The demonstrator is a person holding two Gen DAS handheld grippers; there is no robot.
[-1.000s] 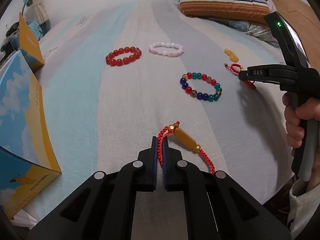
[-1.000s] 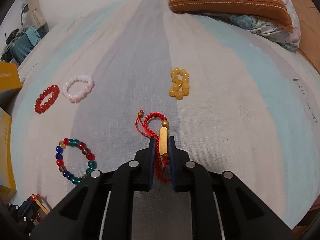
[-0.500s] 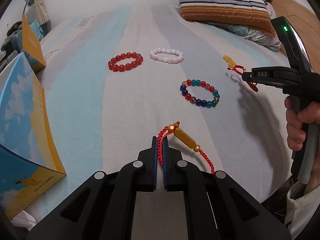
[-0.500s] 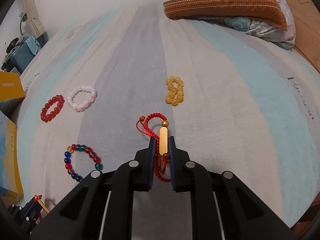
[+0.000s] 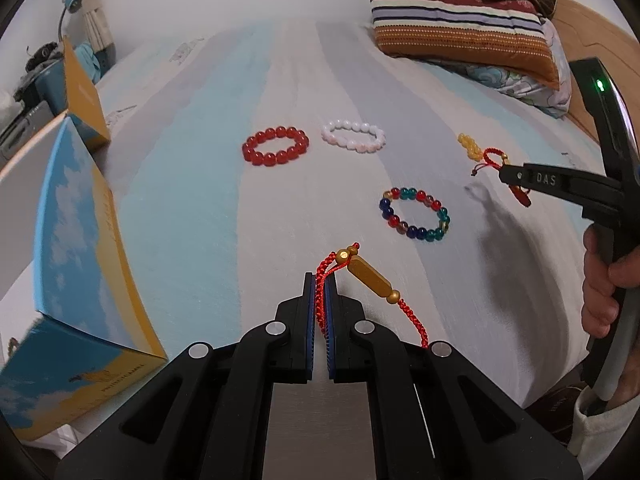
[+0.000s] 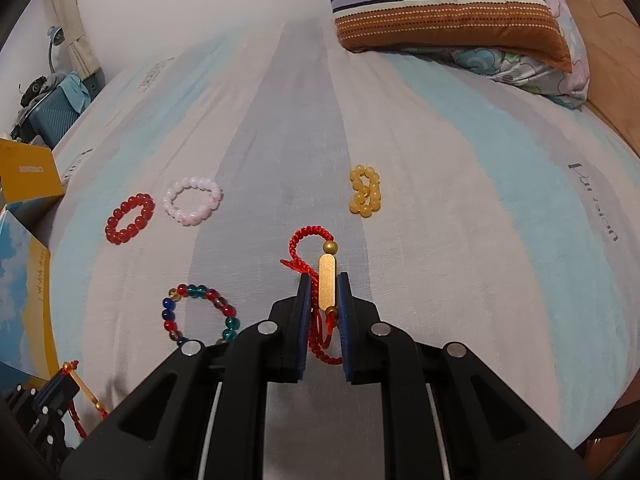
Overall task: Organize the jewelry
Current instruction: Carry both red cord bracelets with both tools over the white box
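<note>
My left gripper [image 5: 320, 280] is shut on the red cord of a bracelet with a gold bar [image 5: 370, 278], held above the striped bed sheet [image 5: 200, 200]. My right gripper [image 6: 323, 280] is shut on a second red cord bracelet with a gold bar [image 6: 327, 286]; it also shows in the left wrist view [image 5: 505, 173]. On the sheet lie a red bead bracelet [image 5: 275, 145], a white-pink bead bracelet [image 5: 353, 136], a multicolour bead bracelet [image 5: 415, 215] and a folded yellow bead bracelet [image 6: 365, 195].
A blue and yellow box [image 5: 68, 264] stands at the left, with a second yellow box [image 5: 82, 92] behind it. A striped pillow [image 5: 460, 36] lies at the back right. The bed edge runs close under both grippers.
Both grippers have lifted and pulled back a little with their cord bracelets still gripped. The beaded bracelets on the sheet have not moved.
</note>
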